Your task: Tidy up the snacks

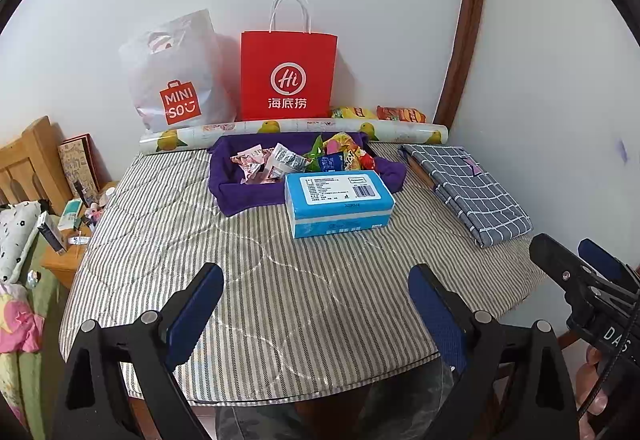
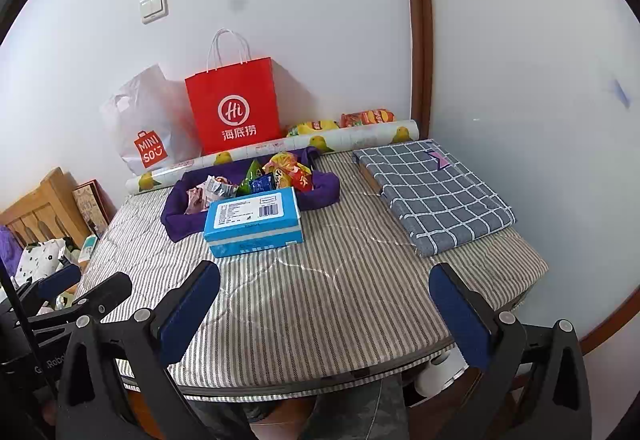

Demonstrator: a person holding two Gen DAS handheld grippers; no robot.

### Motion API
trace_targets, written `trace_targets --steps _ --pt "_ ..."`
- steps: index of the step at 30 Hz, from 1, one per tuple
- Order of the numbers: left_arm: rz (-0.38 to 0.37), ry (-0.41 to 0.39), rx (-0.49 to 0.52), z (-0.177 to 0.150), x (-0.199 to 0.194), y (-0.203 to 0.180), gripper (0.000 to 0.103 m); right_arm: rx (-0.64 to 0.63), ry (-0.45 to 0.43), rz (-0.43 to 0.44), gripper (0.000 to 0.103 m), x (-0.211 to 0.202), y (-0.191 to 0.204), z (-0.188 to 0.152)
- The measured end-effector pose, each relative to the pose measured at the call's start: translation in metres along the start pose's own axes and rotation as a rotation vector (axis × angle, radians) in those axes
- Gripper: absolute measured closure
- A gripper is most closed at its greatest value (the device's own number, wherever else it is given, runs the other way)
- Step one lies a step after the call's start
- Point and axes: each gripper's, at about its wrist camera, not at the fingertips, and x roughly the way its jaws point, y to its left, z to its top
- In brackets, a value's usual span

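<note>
A purple cloth basket at the table's far middle holds several snack packets. A blue tissue pack lies just in front of it. Two more snack bags lie against the wall behind a paper roll. My left gripper is open over the near table edge, holding nothing. My right gripper is open too, also near the front edge and empty. Each gripper shows at the side of the other's view.
The table has a striped cover. A folded checked cloth lies at the right. A red paper bag, a white plastic bag and a printed roll stand along the wall. A cluttered nightstand is at left.
</note>
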Motion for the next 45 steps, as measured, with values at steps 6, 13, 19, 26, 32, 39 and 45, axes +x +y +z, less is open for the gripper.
trace_targets --steps 6,13,19,26,32,39,45 --pt "-0.002 0.002 0.0 0.0 0.0 0.0 0.009 0.005 -0.003 -0.001 0.0 -0.001 0.0 0.0" --pt "-0.002 -0.002 -0.003 0.0 -0.001 0.001 0.009 -0.001 -0.007 -0.001 0.0 -0.002 0.0 0.0" --pt "-0.003 -0.004 -0.009 -0.001 -0.003 0.004 0.009 -0.008 -0.011 0.001 0.0 -0.004 0.003 -0.001" --pt "-0.005 -0.005 -0.016 0.0 -0.004 0.008 0.009 -0.006 -0.012 0.003 0.0 -0.005 0.004 -0.001" --pt "-0.003 -0.004 -0.015 0.0 -0.004 0.008 0.009 -0.008 -0.013 0.002 0.0 -0.005 0.005 -0.001" --pt "0.002 -0.006 -0.019 0.0 -0.003 0.009 0.009 -0.009 -0.014 0.003 0.0 -0.006 0.006 -0.001" --pt "0.006 -0.009 -0.024 0.0 -0.004 0.011 0.009 -0.016 -0.018 0.005 0.0 -0.007 0.009 -0.002"
